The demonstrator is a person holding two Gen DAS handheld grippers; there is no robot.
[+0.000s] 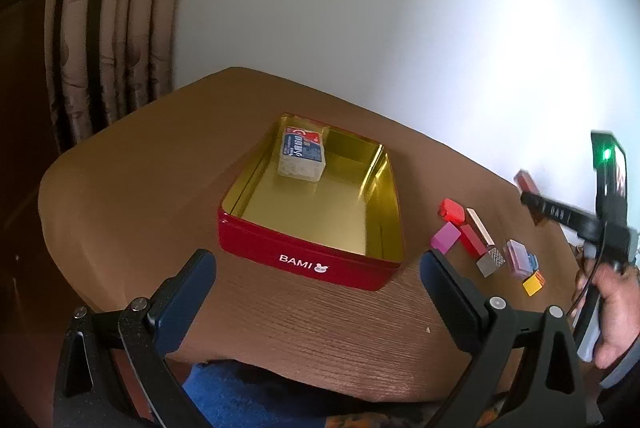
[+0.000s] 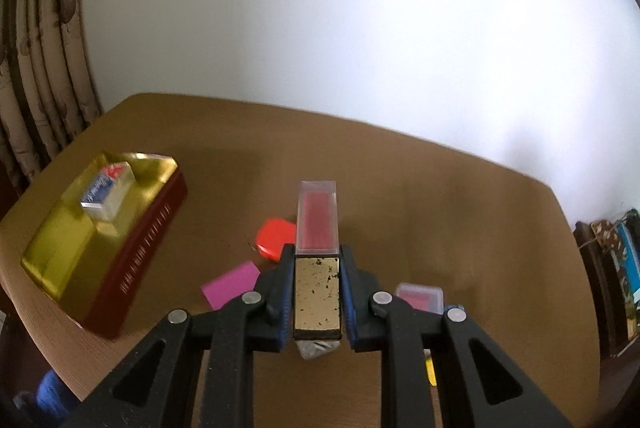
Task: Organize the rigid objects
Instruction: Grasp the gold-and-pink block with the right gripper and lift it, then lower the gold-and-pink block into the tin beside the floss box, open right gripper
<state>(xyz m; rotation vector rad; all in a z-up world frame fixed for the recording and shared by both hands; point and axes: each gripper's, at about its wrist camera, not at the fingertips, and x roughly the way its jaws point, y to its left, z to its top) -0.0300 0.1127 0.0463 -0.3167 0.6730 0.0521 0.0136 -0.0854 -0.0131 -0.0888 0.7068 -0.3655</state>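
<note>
Red-filled clear case (image 2: 317,216) with a gold base, clamped between the right gripper (image 2: 317,292) pads above the table (image 2: 460,196). Left gripper (image 1: 318,292) (jaws apart, empty) faces the red tin (image 1: 308,260), beside scattered blocks (image 1: 480,240).

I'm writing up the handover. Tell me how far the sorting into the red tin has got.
Done: one wrapped white block lies in the red tin. In hand: the right gripper is shut on a long clear box with red contents, lifted off the table. Left: the orange-red piece, pink block, yellow piece and their neighbours. The left gripper is open, empty.
</note>
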